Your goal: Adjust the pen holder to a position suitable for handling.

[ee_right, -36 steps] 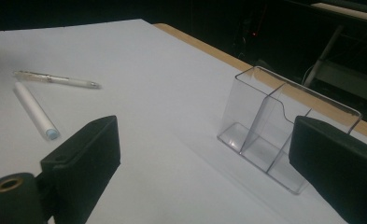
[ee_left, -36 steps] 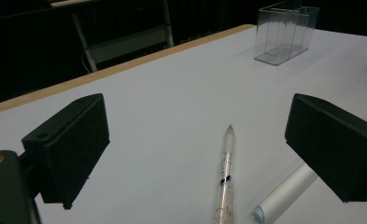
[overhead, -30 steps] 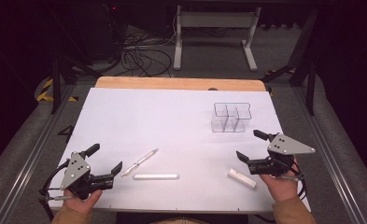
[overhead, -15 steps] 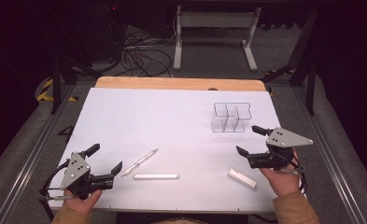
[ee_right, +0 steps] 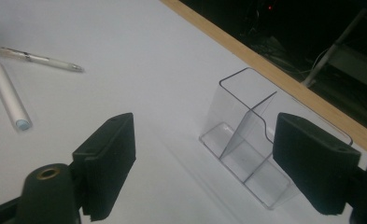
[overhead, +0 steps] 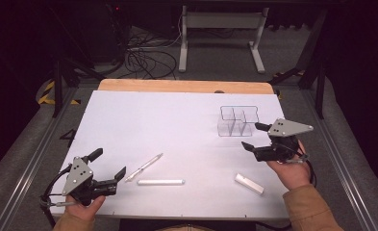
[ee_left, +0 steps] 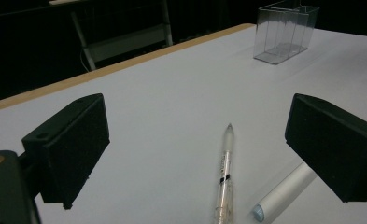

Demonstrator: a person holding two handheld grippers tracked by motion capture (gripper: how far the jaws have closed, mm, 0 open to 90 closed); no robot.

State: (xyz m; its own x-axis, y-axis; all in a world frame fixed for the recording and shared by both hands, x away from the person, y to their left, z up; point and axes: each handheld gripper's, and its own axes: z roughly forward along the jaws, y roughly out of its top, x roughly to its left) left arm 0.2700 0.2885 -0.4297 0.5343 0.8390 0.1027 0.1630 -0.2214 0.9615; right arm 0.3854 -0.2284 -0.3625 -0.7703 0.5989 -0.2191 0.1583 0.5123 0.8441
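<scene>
White sheet over the surface [overhead: 177, 120], dark floor and cables behind. Right gripper [overhead: 252, 136] hovers just beside the clear divided organizer [overhead: 238, 120], jaws apart with nothing between them, and they have just been closing a little. Left gripper [overhead: 109, 166] sits low at the near edge, jaws wide and empty, facing a clear pen [overhead: 144, 167] and a white marker [overhead: 160, 182]. 1 small white cap-like piece [overhead: 248, 184] lies near the right hand.
</scene>
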